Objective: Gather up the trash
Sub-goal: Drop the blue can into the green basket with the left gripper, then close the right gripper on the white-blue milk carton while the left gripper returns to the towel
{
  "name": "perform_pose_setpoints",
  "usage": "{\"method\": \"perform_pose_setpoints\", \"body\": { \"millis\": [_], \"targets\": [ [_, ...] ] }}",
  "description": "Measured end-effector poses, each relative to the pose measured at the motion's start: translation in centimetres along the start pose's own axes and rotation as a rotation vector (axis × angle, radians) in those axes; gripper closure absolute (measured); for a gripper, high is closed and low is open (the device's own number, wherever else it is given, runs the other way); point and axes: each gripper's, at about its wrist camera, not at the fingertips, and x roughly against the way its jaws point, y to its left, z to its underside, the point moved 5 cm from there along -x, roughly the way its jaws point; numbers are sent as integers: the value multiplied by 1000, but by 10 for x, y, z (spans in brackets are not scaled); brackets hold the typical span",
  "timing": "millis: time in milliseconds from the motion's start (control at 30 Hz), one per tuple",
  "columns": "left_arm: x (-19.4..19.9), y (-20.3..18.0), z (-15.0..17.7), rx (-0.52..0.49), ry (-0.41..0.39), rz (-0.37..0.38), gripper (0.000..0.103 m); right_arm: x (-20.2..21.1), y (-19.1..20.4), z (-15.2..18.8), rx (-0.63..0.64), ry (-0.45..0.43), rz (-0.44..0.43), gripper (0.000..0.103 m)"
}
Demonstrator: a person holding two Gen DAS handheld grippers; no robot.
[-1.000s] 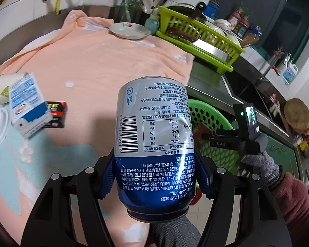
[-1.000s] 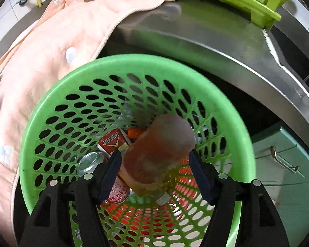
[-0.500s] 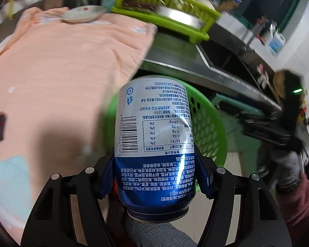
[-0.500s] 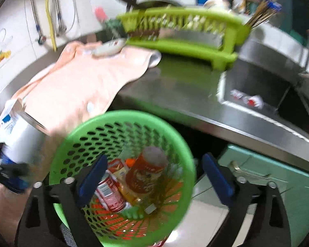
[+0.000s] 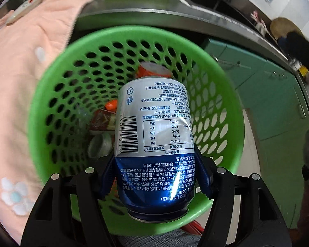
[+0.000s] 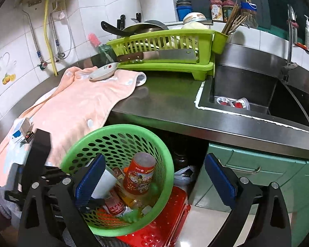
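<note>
Above the green basket [image 5: 57, 94], the left claw [image 5: 156, 177] is clamped on a blue-and-silver can [image 5: 154, 144], its blue pads [image 5: 108, 175] pressing both sides of the can's lower half, with the can pointing toward twelve o'clock over the basket's open mouth. Inside the basket lie an orange-red can [image 6: 139, 175], a red-labelled can [image 6: 113, 203] and other scraps. The right claw [image 6: 152, 183] stands wide apart with nothing between its pads, the basket at its nine o'clock side. At ten o'clock in the right wrist view a peach towel [image 6: 82, 103] drapes over the steel bench [image 6: 175, 103], carrying a small dish [image 6: 103, 74] and a blue-and-white carton [image 6: 20, 131]. A green dish rack [image 6: 164, 47] sits at twelve o'clock, the sink [image 6: 247, 86] at two o'clock.
</note>
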Motion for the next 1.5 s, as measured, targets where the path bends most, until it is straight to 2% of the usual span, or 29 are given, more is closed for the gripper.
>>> {"method": "perform_pose_setpoints", "body": {
  "millis": [267, 433, 767, 967, 1167, 1400, 1500],
  "targets": [
    [-32, -13, 1, -47, 63, -26, 38, -5, -3, 5, -42, 3, -34, 10],
    [-48, -14, -3, -27, 92, -22, 37, -9, -2, 9, -39, 15, -40, 10],
    [-48, -14, 8, -5, 72, 4, 37, -6, 0, 9, -52, 15, -53, 10],
    [-29, -5, 15, 2, 39, 11, 37, -1, 9, 5, -44, 10, -60, 10],
    [16, 7, 26, 48, -43, 8, 37, 4, 29, -1, -23, 7, -84, 9],
    [74, 34, 43, 114, -148, -58, 37, 10, 67, -15, 26, -7, -134, 9],
    [101, 55, 55, 158, -191, -110, 37, 10, 85, -23, 41, -4, -165, 9]
  ]
}}
